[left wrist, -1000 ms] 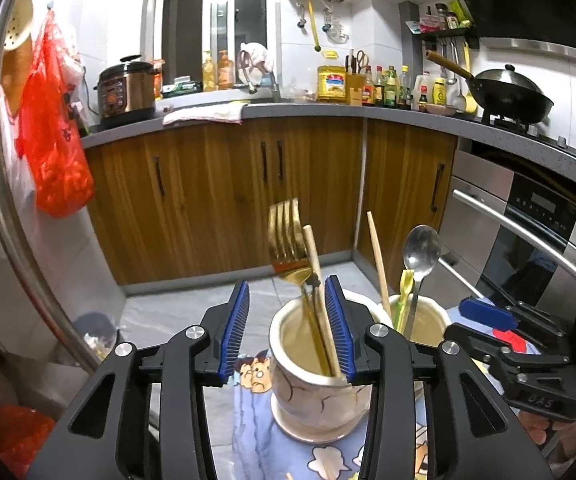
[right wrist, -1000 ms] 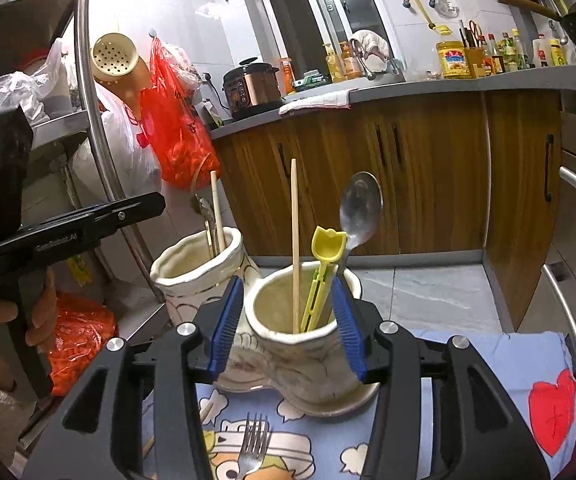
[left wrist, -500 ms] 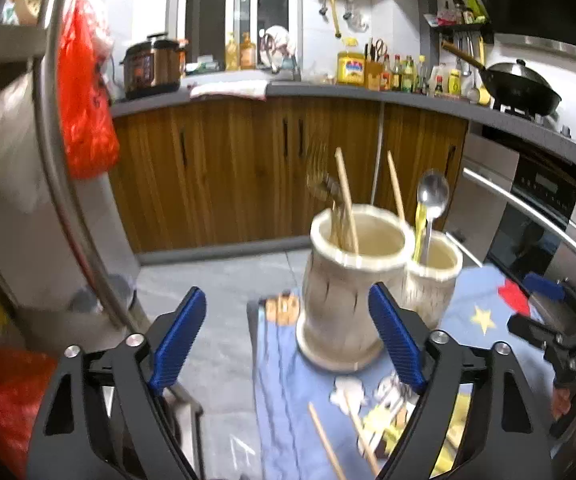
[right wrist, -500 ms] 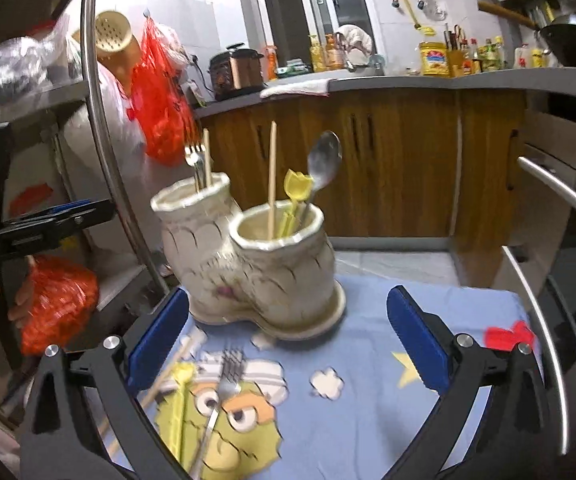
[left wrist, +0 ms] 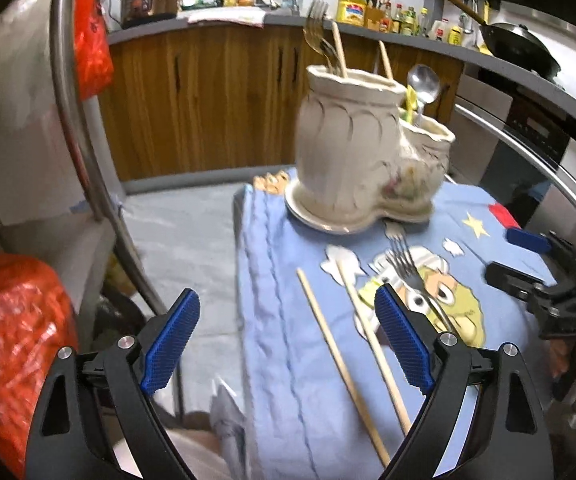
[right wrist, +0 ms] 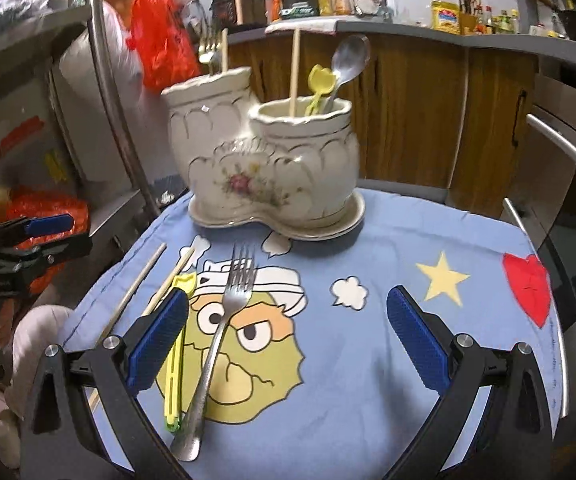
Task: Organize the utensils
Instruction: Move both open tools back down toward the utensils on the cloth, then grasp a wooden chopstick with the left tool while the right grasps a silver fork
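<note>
A white ceramic two-pot utensil holder stands at the far side of a blue cartoon cloth. The tall pot holds a gold fork and a chopstick; the short pot holds a chopstick, a yellow utensil and a spoon. On the cloth lie a silver fork, a yellow utensil and two chopsticks. My left gripper is open and empty, near the cloth's left edge over the chopsticks. My right gripper is open and empty above the fork.
A steel rack post and red bags stand left of the table. Wooden cabinets and an oven lie behind. The cloth's left edge drops to the floor.
Both grippers opened wide and pulled back and up from the holder, which now stands farther away. The utensils lying on the cloth have come into view.
</note>
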A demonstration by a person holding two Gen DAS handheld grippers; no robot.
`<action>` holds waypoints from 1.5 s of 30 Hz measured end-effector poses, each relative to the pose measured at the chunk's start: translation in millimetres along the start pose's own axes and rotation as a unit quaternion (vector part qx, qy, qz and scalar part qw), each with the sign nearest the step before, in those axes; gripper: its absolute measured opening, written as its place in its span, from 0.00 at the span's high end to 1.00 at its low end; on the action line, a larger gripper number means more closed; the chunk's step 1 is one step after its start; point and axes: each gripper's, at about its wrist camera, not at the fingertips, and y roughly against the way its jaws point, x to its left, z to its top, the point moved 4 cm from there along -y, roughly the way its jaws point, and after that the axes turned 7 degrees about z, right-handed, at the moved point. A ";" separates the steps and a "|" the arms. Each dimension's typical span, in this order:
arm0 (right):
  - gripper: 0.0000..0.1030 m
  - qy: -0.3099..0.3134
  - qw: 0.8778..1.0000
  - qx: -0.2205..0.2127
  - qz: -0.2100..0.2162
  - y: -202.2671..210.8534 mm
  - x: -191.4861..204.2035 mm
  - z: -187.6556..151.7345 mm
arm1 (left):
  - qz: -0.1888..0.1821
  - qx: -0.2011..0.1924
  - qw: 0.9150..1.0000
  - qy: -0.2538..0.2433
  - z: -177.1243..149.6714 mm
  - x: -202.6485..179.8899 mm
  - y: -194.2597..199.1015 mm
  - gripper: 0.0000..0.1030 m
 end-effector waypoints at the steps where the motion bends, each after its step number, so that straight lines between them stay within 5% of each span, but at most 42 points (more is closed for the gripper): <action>1: 0.05 0.002 1.000 0.005 0.003 -3.3 1.7 -0.3 | -0.006 0.005 1.000 -0.002 -2.3 -2.1 -0.3 0.14; 4: 0.07 0.018 0.999 0.021 0.020 -17.2 9.5 1.7 | -0.015 0.012 1.000 -0.013 -8.1 -11.3 -1.9 0.15; 12: 0.55 0.022 0.995 0.079 0.054 -68.0 11.7 11.1 | -0.038 0.029 0.999 -0.022 -15.6 -24.5 -6.9 0.38; 16: 0.67 0.014 0.993 0.091 0.072 -79.7 10.4 14.7 | -0.051 0.040 0.998 -0.025 -18.5 -29.3 -10.8 0.53; 26: 0.79 0.008 0.989 0.112 0.099 -93.1 11.4 16.7 | -0.061 0.077 0.995 -0.019 -26.3 -35.3 -26.8 0.60; 31: 0.96 0.016 0.990 0.091 0.103 -82.8 10.6 19.3 | -0.056 0.092 0.994 -0.020 -32.3 -39.1 -30.6 0.60; 36: 0.98 0.033 0.992 0.082 0.086 -72.1 13.3 15.3 | -0.044 0.100 0.994 -0.030 -37.0 -43.6 -32.1 0.64; 45: 0.98 0.022 0.995 0.044 0.088 -37.7 6.9 13.6 | 0.018 0.088 0.993 -0.077 -40.0 -52.4 -33.3 0.91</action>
